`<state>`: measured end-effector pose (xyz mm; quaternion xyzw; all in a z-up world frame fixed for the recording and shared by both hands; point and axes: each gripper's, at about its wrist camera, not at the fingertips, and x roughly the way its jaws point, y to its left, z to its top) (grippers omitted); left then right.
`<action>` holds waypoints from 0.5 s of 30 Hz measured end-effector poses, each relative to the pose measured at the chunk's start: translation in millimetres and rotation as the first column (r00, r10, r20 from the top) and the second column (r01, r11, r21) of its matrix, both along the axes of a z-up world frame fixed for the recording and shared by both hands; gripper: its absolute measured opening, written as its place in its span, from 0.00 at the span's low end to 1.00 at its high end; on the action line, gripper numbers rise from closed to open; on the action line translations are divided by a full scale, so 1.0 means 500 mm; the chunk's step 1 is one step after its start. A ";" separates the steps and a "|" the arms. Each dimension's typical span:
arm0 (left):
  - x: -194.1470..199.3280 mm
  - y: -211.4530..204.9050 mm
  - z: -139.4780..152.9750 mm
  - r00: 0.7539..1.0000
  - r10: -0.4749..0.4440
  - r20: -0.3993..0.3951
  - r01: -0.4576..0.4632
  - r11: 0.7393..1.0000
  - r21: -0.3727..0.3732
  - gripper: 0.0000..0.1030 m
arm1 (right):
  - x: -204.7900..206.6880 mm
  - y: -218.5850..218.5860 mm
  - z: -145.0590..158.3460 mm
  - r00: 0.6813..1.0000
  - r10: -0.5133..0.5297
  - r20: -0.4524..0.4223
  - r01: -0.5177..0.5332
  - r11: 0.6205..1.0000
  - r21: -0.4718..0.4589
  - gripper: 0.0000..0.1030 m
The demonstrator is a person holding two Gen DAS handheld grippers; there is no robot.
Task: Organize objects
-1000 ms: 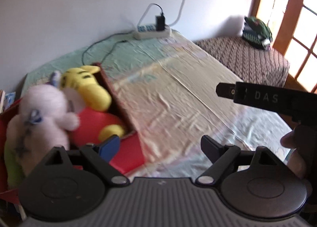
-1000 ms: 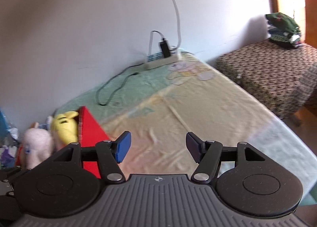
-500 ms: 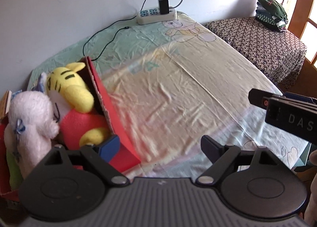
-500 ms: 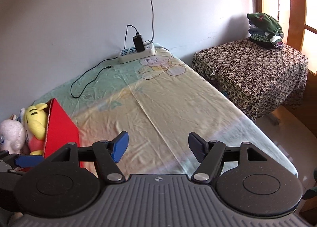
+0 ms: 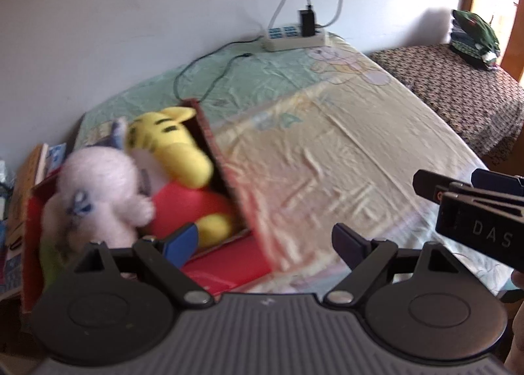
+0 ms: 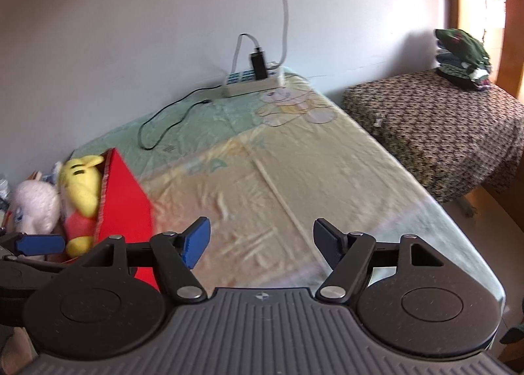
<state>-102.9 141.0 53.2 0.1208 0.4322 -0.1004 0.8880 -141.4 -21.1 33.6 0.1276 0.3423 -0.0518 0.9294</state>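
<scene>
Beside the red box, the left gripper has swung back closer, jaws spread and empty like the right gripper. The yellow tiger plush and white plush sit inside the box on the bed; the sorting looks nearly done.

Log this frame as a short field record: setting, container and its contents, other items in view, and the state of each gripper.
setting: bed sheet against a wall
container: red box, open top, at the bed's left edge
contents: yellow plush and white plush, side by side and touching
other items: power strip with a plugged charger, at the wall; folded clothes on a patterned surface
left gripper: open, empty, left finger over the box
right gripper: open, empty, over the sheet
image quality: motion blur
</scene>
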 end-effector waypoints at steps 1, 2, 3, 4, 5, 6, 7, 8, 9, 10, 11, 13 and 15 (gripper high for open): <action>-0.002 0.010 0.002 1.000 0.011 0.007 -0.011 1.000 0.005 0.85 | 0.002 0.009 0.001 1.000 0.012 0.001 -0.012 1.000 0.002 0.70; -0.004 0.021 0.004 1.000 0.021 0.014 -0.022 1.000 0.009 0.85 | 0.003 0.018 0.003 1.000 0.025 0.002 -0.025 1.000 0.004 0.70; -0.005 0.033 0.006 0.999 0.033 0.018 -0.033 0.999 0.013 0.85 | 0.005 0.028 0.005 0.999 0.038 0.004 -0.038 0.999 0.007 0.70; -0.005 0.045 0.007 0.999 0.045 0.020 -0.046 0.999 0.016 0.85 | 0.007 0.038 0.007 0.999 0.052 0.006 -0.052 0.999 0.010 0.70; -0.005 0.058 0.007 0.998 0.057 0.019 -0.058 0.998 0.017 0.85 | 0.009 0.051 0.009 0.998 0.067 0.009 -0.068 0.998 0.013 0.71; -0.004 0.070 0.008 0.997 0.069 0.017 -0.069 0.997 0.017 0.85 | 0.010 0.060 0.011 0.997 0.080 0.012 -0.080 0.997 0.015 0.71; -0.004 0.084 0.009 0.997 0.077 0.011 -0.077 0.997 0.011 0.85 | 0.011 0.072 0.013 0.995 0.094 0.015 -0.094 0.995 0.018 0.71; -0.005 0.098 0.011 0.997 0.078 0.004 -0.078 0.997 -0.001 0.85 | 0.012 0.084 0.015 0.994 0.109 0.018 -0.109 0.994 0.020 0.71; -0.008 0.110 0.014 0.997 0.076 -0.001 -0.076 0.997 -0.014 0.85 | 0.014 0.095 0.017 0.992 0.122 0.021 -0.122 0.992 0.023 0.71; -0.013 0.119 0.018 0.997 0.073 0.000 -0.073 0.997 -0.021 0.85 | 0.015 0.107 0.020 0.991 0.134 0.027 -0.135 0.991 0.025 0.71; -0.020 0.126 0.023 0.998 0.068 0.008 -0.068 0.997 -0.024 0.85 | 0.016 0.119 0.023 0.989 0.146 0.033 -0.147 0.989 0.027 0.71; -0.033 0.140 0.033 0.998 0.056 0.020 -0.056 0.998 -0.034 0.85 | 0.018 0.143 0.030 0.984 0.169 0.047 -0.171 0.985 0.031 0.71; -0.041 0.156 0.046 0.999 0.038 0.019 -0.037 0.997 -0.064 0.85 | 0.020 0.162 0.037 0.980 0.190 0.059 -0.192 0.981 0.035 0.71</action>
